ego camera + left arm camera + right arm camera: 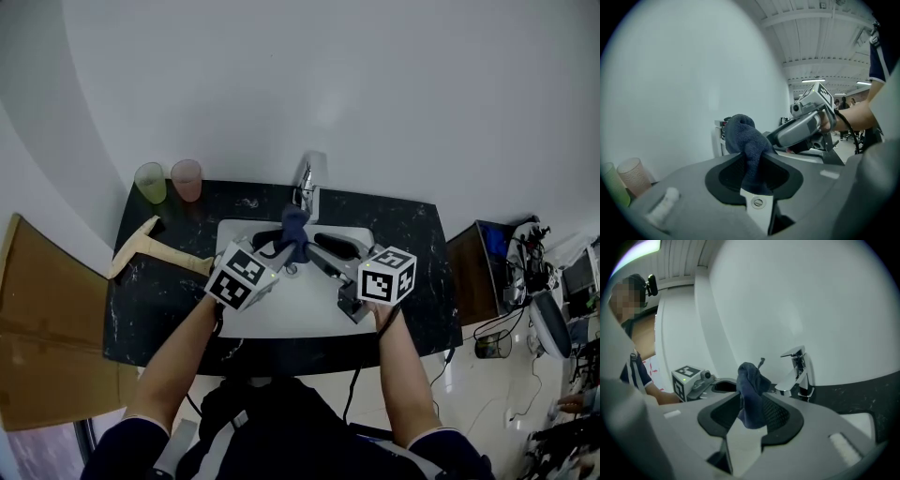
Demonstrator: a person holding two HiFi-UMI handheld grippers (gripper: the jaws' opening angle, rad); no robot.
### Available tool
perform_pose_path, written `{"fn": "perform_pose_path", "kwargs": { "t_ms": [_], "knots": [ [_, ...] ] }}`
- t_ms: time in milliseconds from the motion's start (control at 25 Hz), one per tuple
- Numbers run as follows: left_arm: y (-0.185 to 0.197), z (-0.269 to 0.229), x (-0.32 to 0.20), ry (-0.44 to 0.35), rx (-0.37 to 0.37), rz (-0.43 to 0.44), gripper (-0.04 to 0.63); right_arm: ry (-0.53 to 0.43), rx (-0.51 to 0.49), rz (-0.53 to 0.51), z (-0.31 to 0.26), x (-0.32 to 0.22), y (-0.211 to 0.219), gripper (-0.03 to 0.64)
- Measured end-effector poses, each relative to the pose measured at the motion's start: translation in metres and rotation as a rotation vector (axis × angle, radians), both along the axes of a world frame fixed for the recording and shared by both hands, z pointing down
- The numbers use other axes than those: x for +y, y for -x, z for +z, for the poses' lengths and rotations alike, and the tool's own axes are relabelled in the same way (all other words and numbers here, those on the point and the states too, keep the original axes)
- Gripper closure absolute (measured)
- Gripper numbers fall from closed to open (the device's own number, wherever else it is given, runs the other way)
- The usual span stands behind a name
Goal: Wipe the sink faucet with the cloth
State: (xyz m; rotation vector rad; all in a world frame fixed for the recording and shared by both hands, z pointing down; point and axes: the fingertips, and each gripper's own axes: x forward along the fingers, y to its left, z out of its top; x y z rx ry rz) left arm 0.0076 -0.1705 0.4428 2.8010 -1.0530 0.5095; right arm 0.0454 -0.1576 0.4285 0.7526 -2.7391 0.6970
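Over the sink (291, 314), the left gripper (753, 159) pinches a bunched dark-blue cloth (294, 231); the right gripper (754, 400) gapes around it.

Head view: the cloth (293, 232) masks the spout of the faucet (307, 180); the cardboard sheet (42, 319) runs off the left edge. Left gripper view: the faucet sits mostly behind the cloth; the green cup (610, 187) is cropped at left.

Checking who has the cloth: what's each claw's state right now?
Left claw: closed on the cloth.
Right claw: open, with the cloth between its jaws but not pinched.
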Motion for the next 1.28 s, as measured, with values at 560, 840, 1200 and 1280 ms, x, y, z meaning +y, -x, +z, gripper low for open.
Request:
{"fn": "perform_pose_path", "kwargs": {
  "t_ms": [560, 840, 1200, 1280],
  "knots": [
    [0.012, -0.058, -0.107, -0.112, 0.051, -0.041, 0.503, -0.143, 0.218, 0.191, 0.011, -0.050, -0.005, 0.572],
    [0.002, -0.055, -0.142, -0.119, 0.001, -0.009, 0.503, -0.172, 0.272, 0.175, 0.020, -0.055, 0.002, 0.611],
    [0.000, -0.032, -0.171, -0.114, -0.027, -0.030, 0.505, -0.213, 0.338, 0.162, 0.022, -0.051, 0.001, 0.611],
    [0.000, -0.028, -0.174, -0.149, -0.073, -0.025, 0.505, -0.223, 0.354, 0.153, 0.024, -0.050, 0.002, 0.611]
  ]
}}
